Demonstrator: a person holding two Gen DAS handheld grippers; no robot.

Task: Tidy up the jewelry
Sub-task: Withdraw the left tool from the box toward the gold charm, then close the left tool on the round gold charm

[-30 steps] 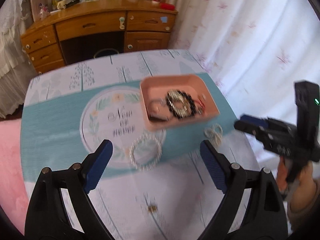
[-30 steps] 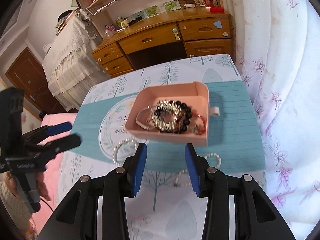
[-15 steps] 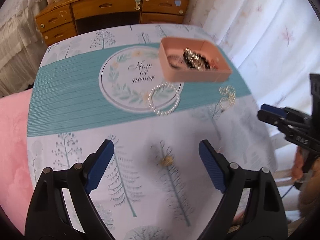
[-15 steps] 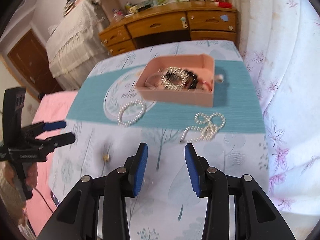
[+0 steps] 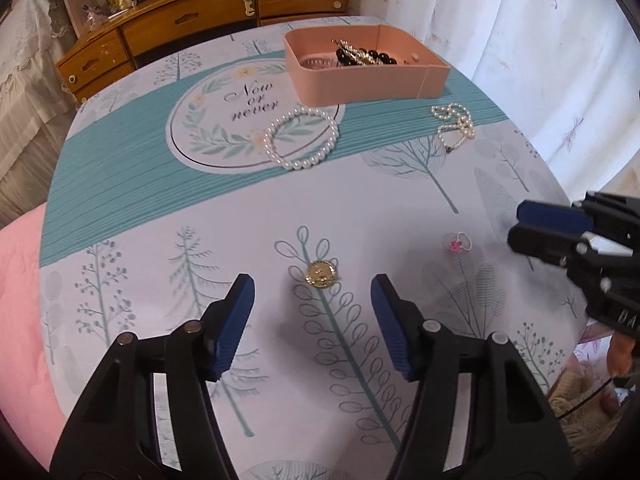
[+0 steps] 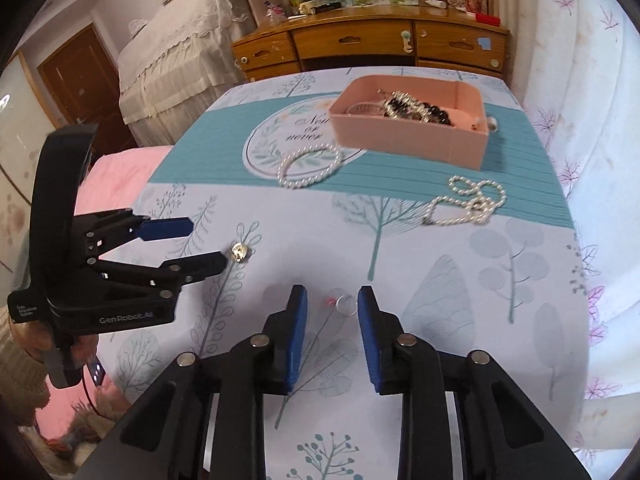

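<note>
Left wrist view: the left gripper (image 5: 311, 296) was seen closing around a gold earring (image 5: 320, 274) lying untouched on the tablecloth (image 5: 400, 200), while the right gripper (image 6: 332, 308) was narrowing, ungrasping, about a pink-stoned ring (image 6: 340, 303)

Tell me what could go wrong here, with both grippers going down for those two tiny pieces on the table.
1. The gold round piece lies flat on the tablecloth; the closing left gripper, nothing yet between its jaws, may slide over or flick it.
2. The thin ring with a pink stone sits just ahead of the closing right gripper; it could slip out or roll away.
3. Both grippers work close together and might bump.
</note>
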